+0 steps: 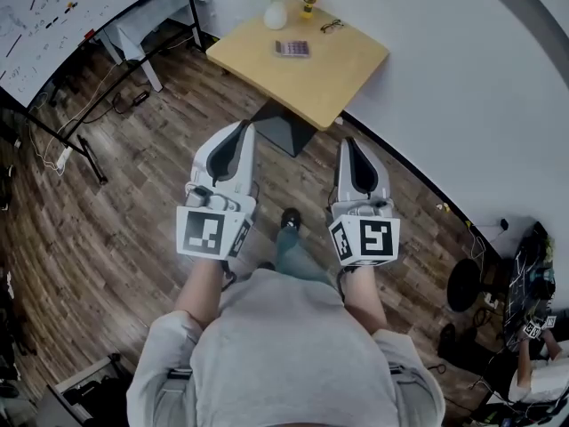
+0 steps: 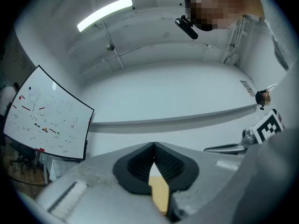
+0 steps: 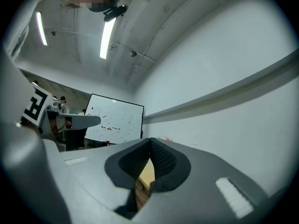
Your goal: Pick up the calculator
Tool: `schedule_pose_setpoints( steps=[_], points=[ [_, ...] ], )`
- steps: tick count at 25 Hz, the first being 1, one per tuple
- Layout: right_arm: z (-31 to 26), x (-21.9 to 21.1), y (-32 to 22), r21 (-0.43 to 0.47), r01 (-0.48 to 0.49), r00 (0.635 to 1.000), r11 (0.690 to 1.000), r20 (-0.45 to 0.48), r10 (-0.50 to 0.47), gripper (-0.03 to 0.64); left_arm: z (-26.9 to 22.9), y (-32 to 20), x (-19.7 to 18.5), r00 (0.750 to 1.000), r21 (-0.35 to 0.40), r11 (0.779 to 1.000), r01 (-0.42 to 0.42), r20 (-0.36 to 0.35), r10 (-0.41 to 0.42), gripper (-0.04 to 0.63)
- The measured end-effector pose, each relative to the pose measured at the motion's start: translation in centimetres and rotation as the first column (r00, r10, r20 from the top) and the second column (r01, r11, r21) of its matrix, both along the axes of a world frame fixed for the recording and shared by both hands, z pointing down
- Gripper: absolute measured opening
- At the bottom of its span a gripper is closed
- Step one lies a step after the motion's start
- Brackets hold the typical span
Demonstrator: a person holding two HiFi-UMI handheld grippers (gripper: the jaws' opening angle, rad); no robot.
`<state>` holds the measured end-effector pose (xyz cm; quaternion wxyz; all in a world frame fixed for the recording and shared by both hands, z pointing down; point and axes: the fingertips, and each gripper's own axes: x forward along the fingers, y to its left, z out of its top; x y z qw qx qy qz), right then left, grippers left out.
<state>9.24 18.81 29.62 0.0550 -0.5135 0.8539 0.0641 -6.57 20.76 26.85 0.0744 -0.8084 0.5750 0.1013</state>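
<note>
The approach is judged to be in hand: the calculator [image 1: 292, 49] is seen on the wooden worktop [image 1: 351, 76], well apart from the left gripper [image 1: 241, 130] and right gripper [image 1: 348, 143], whose empty, closed jaws must be opened nearer it.

Light wooden table [image 1: 342, 78]: calculator [image 1: 292, 48] flat near the middle, white flower vase [image 1: 276, 12] and small yellow object [image 1: 308, 1] at far corner, glasses [image 1: 332, 27] near far edge.

The head view looks steeply down from above the person, with the surface [image 1: 342, 69] far off at 12 o'clock. The gripper views sit close behind the left tongs [image 2: 153, 146] and right tongs [image 3: 149, 141], tilted up at the wall. All share the whiteboard [image 1: 53, 16], 8 to 11 o'clock.
</note>
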Motion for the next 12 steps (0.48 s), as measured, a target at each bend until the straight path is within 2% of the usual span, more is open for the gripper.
schedule_pose_setpoints(
  steps=[4,12],
  points=[
    [0.0,-0.6,-3.2,0.003,0.016,1.000,1.000,-0.005,-0.016,0.002,-0.3,-3.1,-0.3,1.000,0.026,1.000,0.003,0.025,-0.004,0.005],
    [-1.0,-1.2,-11.3,0.020,0.051,0.999,0.999,-0.002,-0.050,0.002,-0.8,-10.5,-0.5,0.999,0.027,0.999,0.026,0.023,-0.026,0.005]
  ],
)
